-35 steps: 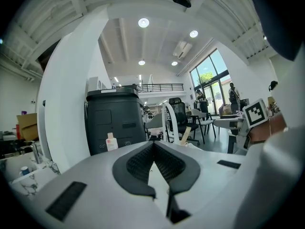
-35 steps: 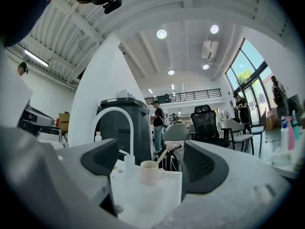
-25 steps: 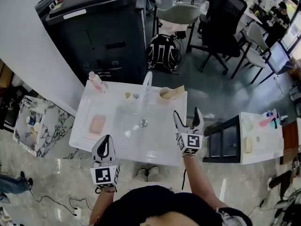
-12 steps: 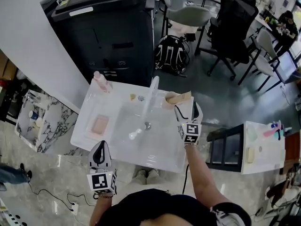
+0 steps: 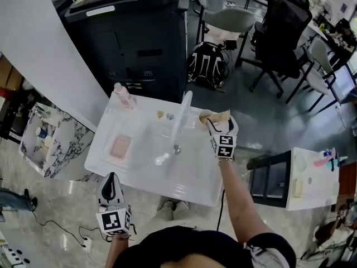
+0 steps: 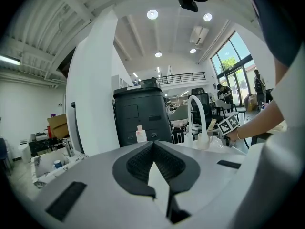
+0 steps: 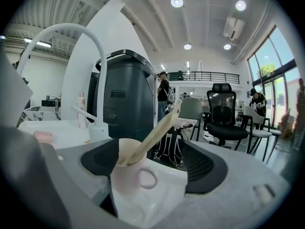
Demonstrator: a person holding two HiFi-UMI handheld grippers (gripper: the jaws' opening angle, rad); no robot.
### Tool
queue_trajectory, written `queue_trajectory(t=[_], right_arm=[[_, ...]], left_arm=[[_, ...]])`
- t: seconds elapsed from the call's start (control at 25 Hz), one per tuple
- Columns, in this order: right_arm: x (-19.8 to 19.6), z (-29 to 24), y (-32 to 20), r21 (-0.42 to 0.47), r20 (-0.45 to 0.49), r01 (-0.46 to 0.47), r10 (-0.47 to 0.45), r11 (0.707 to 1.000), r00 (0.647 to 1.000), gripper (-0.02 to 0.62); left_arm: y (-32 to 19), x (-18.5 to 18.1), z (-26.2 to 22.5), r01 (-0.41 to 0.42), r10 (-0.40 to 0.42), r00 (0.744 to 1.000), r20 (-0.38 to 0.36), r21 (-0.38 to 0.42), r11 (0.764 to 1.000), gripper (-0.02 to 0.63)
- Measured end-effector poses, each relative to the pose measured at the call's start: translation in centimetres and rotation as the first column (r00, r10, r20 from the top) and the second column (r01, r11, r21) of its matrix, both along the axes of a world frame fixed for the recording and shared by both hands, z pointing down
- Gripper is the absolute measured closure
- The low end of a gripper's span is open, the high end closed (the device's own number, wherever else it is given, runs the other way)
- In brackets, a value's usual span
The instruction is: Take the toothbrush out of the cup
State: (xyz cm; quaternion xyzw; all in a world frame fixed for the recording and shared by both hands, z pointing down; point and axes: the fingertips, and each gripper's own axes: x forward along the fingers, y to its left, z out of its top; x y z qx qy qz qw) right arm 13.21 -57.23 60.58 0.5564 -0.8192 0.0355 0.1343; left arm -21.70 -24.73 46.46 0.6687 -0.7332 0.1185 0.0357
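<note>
**A:** Where's the long cream toothbrush (image 7: 152,132) at?

**B:** It's leaning in the pale pink handled cup (image 7: 129,175), on the back right corner of the white sink counter (image 5: 192,175). The right gripper (image 5: 220,123) has its jaws spread wide with the cup between them, not clamped. The left gripper (image 5: 111,184) hangs low off the front edge, jaws together, empty.

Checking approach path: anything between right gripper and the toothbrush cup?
Nothing. The right gripper view shows the open right gripper close up to the cup, toothbrush leaning in it, with nothing between.
</note>
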Motion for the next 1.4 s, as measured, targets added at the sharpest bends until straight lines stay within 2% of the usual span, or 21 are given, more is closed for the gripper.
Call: queue_trajectory(t=[0.08, 0.2, 0.24, 0.32, 0.36, 0.56, 0.68, 1.04, 1.4], right_arm=[[-0.4, 0.2, -0.6, -0.022, -0.002, 0.009, -0.009, 1.000, 1.000, 0.178], [-1.2, 0.7, -1.2, -0.049, -0.021, 0.031, -0.032, 0.998, 0.999, 0.220], [-1.4, 0.7, -1.2, -0.051, -0.029, 0.034, -0.035, 0.998, 0.999, 0.256], [-1.5, 0.7, -1.0, -0.046, -0.043, 0.036, -0.038, 0.998, 0.998, 0.402], [-1.6, 0.6, -0.9, -0.045, -0.048, 0.038, -0.040, 0.998, 0.998, 0.435], [-2.3, 0.0, -0.7, -0.047, -0.073, 0.057, -0.060, 0.997, 0.996, 0.505], [-2.4, -0.7, -1.0, -0.042, -0.048, 0.054, -0.056, 0.998, 0.997, 0.549], [-2.4, -4.1, -0.4, 0.010, -0.029, 0.072, -0.072, 0.997, 0.997, 0.558], [-1.3, -9.6, 1.2, 0.110, 0.028, 0.070, -0.074, 0.991, 0.997, 0.561]], left_arm=[[0.0, 0.0, -0.1, 0.001, -0.001, 1.000, -0.001, -0.001, 1.000, 0.603], [0.1, 0.0, 0.4, -0.001, 0.001, 1.000, -0.001, 0.000, 1.000, 0.603], [0.1, 0.1, 0.5, -0.004, 0.004, 1.000, -0.002, 0.002, 1.000, 0.603], [0.0, 0.3, 0.4, -0.008, 0.008, 1.000, -0.005, 0.007, 1.000, 0.603], [0.1, 0.3, 0.5, -0.008, 0.008, 1.000, -0.006, 0.008, 1.000, 0.603], [0.1, 0.2, 0.1, -0.012, 0.012, 1.000, -0.010, 0.012, 1.000, 0.603], [0.3, 0.1, 0.2, -0.011, 0.011, 1.000, -0.011, 0.015, 1.000, 0.603], [0.6, 0.2, 0.3, -0.023, 0.024, 1.000, -0.019, 0.034, 0.999, 0.603], [0.6, 0.8, 0.2, -0.056, 0.058, 0.998, -0.028, 0.057, 0.997, 0.603]])
